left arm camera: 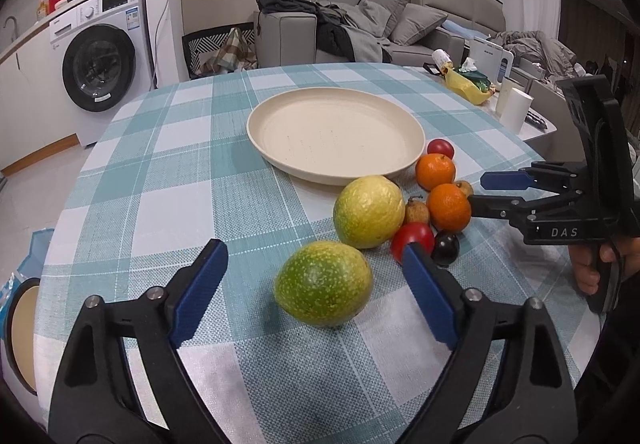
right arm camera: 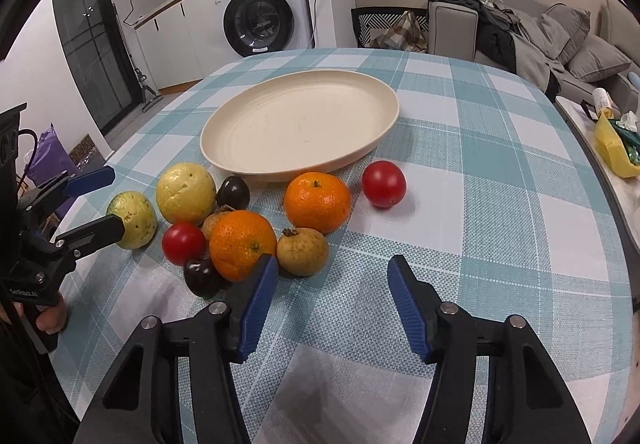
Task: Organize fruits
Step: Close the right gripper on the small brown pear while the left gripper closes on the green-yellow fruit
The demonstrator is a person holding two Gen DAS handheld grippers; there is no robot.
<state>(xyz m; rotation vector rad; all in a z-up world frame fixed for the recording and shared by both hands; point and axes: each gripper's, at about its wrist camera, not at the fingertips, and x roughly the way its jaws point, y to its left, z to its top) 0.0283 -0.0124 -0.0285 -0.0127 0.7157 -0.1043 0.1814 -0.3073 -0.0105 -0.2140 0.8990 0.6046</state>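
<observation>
Blue-padded left tongs (left arm camera: 316, 280) released astride the green fruit (left arm camera: 323, 283), right tongs (right arm camera: 333, 300) angled down, unclenched.

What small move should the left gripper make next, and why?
Probably close the left gripper on the green-yellow speckled round fruit. That fruit already lies between its open blue pads, untouched, and the cream round plate behind is still empty.

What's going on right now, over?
Left jaws open around the green fruit, not gripping. Right jaws open over bare tablecloth beside the orange. Plate empty. Nothing in the way.
</observation>
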